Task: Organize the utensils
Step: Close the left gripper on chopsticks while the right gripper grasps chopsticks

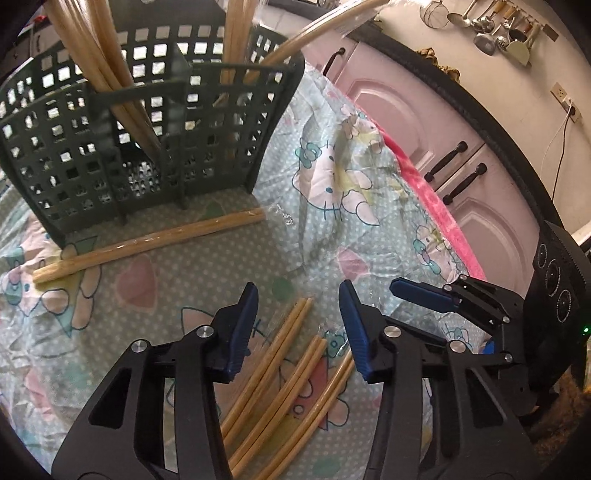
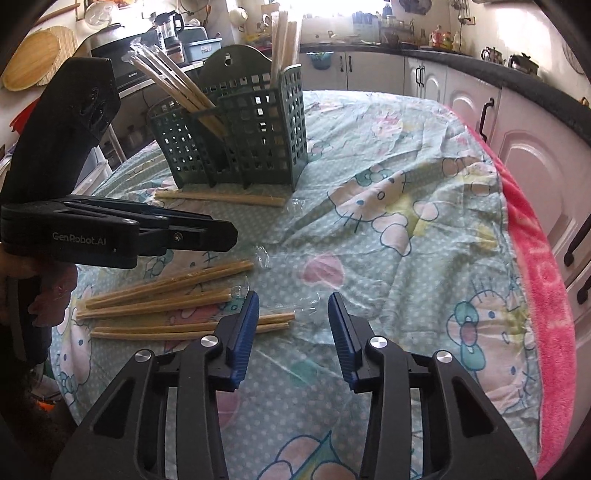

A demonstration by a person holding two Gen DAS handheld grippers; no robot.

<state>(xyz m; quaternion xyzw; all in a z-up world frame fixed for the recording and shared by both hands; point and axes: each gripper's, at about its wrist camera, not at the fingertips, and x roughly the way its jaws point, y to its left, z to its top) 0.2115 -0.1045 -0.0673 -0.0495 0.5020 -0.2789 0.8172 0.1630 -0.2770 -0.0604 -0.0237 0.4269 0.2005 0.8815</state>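
Kitchen table, cartoon cloth (image 2: 406, 184). Wrapped chopstick pairs (image 1: 280, 369) lie loose at 6 o'clock from green basket (image 1: 110, 147). Left gripper (image 1: 299, 325) and right gripper (image 2: 293, 325) released, empty. Advice: straddle one pair crosswise, clamp mid-length.

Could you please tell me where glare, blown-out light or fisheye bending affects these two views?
Right wrist view: the window behind the green utensil basket is blown out, washing out the chopstick tops; the counter edge bows strongly. Left wrist view: clear chopstick wrappers glint on the tablecloth; cabinet doors curve, corners vignette black.
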